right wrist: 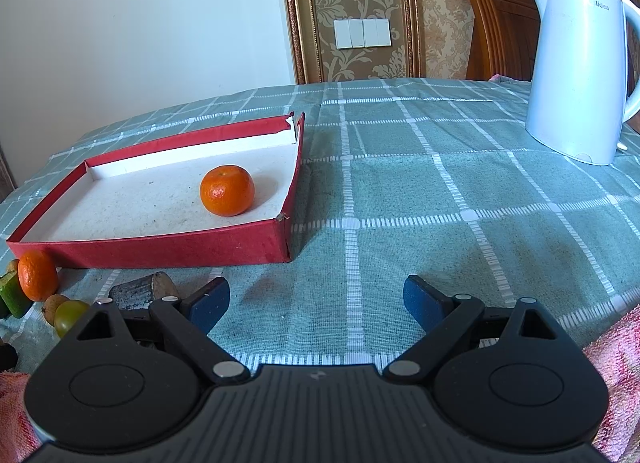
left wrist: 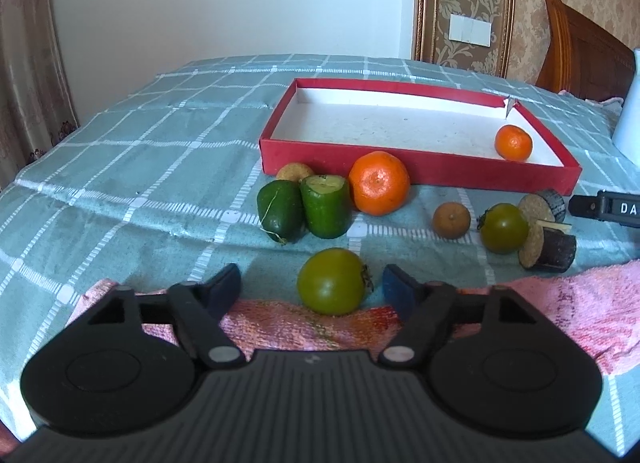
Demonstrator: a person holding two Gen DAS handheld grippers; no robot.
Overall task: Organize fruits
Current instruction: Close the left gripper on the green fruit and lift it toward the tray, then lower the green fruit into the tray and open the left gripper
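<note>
Glossy round tomato [left wrist: 333, 281], shallow red cardboard box [left wrist: 416, 171]

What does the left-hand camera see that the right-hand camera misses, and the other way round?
Only the left wrist view shows the green tomato lying between the left gripper's jaws, with gaps on both sides, plus a whole green fruit and a second cork-ended plug.

Only the right wrist view shows the whole white kettle and the right gripper, jaws open over bare cloth.

Both show the red tray holding a small orange, the big orange in front of it, and the checked cloth.
</note>
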